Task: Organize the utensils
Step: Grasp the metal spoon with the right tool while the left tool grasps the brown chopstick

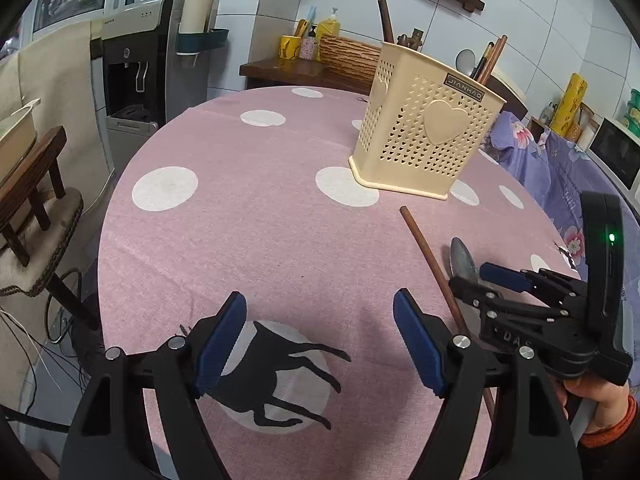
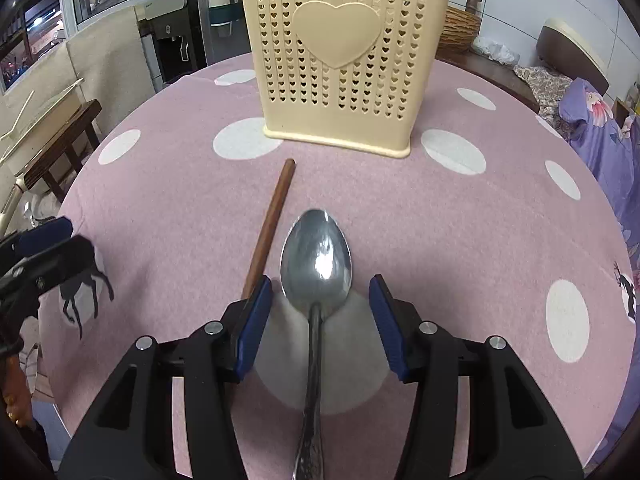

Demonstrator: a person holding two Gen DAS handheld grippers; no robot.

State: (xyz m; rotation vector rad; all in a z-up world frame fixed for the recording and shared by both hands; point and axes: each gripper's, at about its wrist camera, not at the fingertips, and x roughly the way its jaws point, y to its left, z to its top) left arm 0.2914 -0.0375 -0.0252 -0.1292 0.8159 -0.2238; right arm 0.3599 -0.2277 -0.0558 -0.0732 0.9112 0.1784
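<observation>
Left wrist view: left gripper spread apart, empty, over the cloth; chopstick to its right.
Right wrist view: right gripper apart, straddling the spoon, pads clear; holder far.

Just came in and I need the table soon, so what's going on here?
A person is tidying utensils with a handheld gripper in each hand. The right gripper is open, its jaws on either side of a metal spoon lying on the pink tablecloth, not yet gripping it. A brown chopstick lies beside the spoon. The left gripper is open and empty. The cream holder stands behind, already holding some utensils.
</observation>
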